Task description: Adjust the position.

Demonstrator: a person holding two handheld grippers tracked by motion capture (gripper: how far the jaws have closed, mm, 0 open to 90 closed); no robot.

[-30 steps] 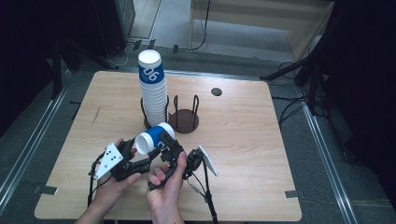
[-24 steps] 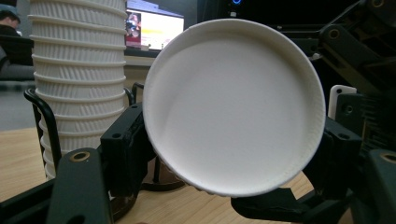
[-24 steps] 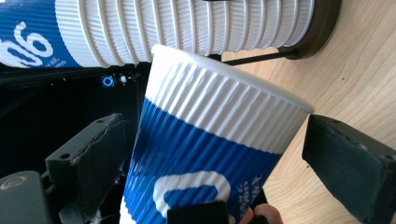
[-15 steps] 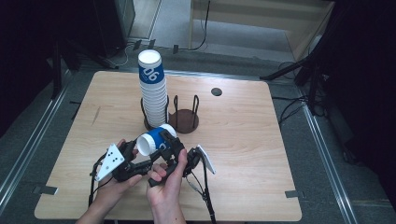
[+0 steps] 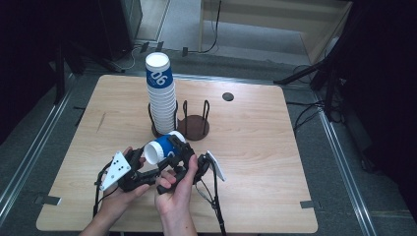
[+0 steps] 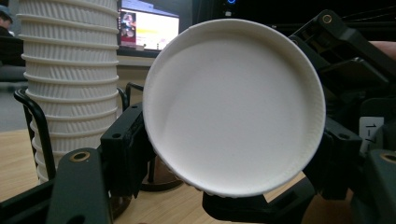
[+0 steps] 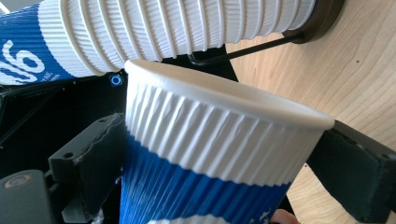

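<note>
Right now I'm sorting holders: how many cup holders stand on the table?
2: one holder bearing the cup stack, and an empty holder just right of it in the high view.

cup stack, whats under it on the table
The cup stack stands in a black wire holder with a dark round base. The stack covers that base, so nothing more shows beneath it.

1. The cup stack (image 5: pixel 161 93) stands upright in a wire holder (image 5: pixel 157 129) near the middle of the counter (image 5: pixel 265 162).
2. A second holder (image 5: pixel 195 123) sits just right of it, touching or nearly so.
3. A single cup (image 5: pixel 161 147) lies tilted just in front of both holders, above the counter.
4. The left gripper (image 5: pixel 129 172) is at its left, the right gripper (image 5: pixel 189 164) at its right, the jaws of both around the cup.
</note>
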